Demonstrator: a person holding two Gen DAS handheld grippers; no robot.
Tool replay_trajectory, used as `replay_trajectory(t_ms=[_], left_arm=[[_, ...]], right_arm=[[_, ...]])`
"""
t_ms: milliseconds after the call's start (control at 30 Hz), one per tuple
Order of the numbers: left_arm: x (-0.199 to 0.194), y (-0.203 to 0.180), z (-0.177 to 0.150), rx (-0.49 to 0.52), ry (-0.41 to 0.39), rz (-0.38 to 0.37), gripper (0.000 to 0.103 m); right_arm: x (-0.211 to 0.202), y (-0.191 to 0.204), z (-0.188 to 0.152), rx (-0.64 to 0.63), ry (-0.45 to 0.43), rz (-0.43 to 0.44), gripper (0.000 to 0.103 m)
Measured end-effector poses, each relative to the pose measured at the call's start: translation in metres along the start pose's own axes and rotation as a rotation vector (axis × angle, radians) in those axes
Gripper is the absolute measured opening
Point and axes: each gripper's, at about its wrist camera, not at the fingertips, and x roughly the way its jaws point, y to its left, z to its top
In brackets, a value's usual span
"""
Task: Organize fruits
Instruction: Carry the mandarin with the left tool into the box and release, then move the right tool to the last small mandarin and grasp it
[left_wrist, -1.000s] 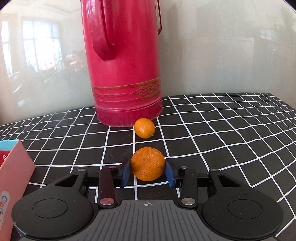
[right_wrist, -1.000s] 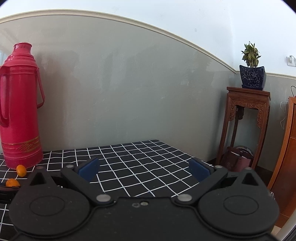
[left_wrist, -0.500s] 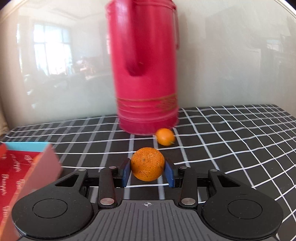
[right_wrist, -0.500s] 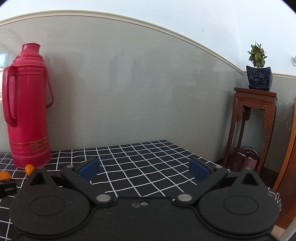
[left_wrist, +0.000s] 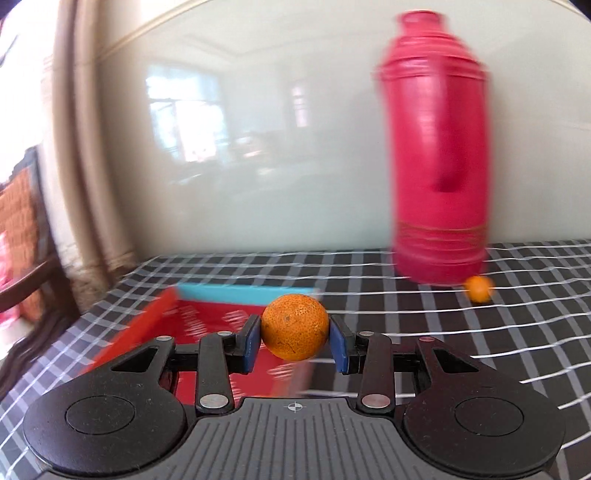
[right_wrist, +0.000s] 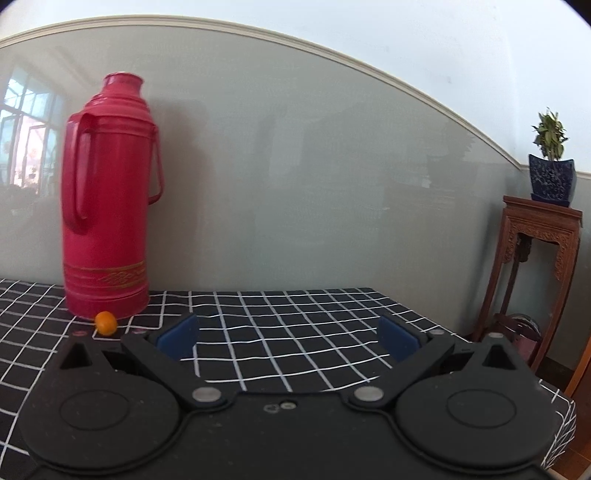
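My left gripper (left_wrist: 295, 338) is shut on a round orange (left_wrist: 295, 326), its blue pads pressed against both sides, held above the open red box (left_wrist: 207, 332) with a teal far wall. A smaller orange (left_wrist: 479, 288) lies on the checked cloth at the foot of the red thermos (left_wrist: 437, 155). In the right wrist view the same small orange (right_wrist: 106, 323) sits by the thermos (right_wrist: 107, 199) at the left, and my right gripper (right_wrist: 288, 338) stands open over the cloth with nothing between its pads.
A black tablecloth with a white grid (right_wrist: 295, 332) covers the table against a grey wall. Off the table's right edge stands a carved wooden stand (right_wrist: 535, 266) with a potted plant (right_wrist: 552, 162). A chair (left_wrist: 22, 240) is at the far left of the left wrist view.
My left gripper has swung left and risen with the orange, from near the thermos to above the red box. The right gripper's view has turned left, so the thermos sits further right.
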Motion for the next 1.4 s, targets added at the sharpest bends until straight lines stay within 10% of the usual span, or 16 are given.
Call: replay_trajectory(t_ms=[500,567,1033,1400], left_arm=[[0.035,0.084,-0.028,-0.161,0.192,0.15,0.042],[0.035,0.088,-0.029,-0.188,0.205,0.147,0.064],[-0.011,0.117,-0.036,-0.262,0.111,0.247,0.103],[-0.036,0.148,-0.047,-0.281,0.009,0.39,0.103]], right_arm=[[-0.004,0.04,-0.001,-0.043,0.006,0.107,0.097],[-0.005,0.045,-0.001,-0.048,0.005,0.122,0.097],[0.018,0.074,0.0,-0.064,0.092,0.267,0.097],[0.071,0.112,0.003,-0.042,0.244,0.406,0.095]])
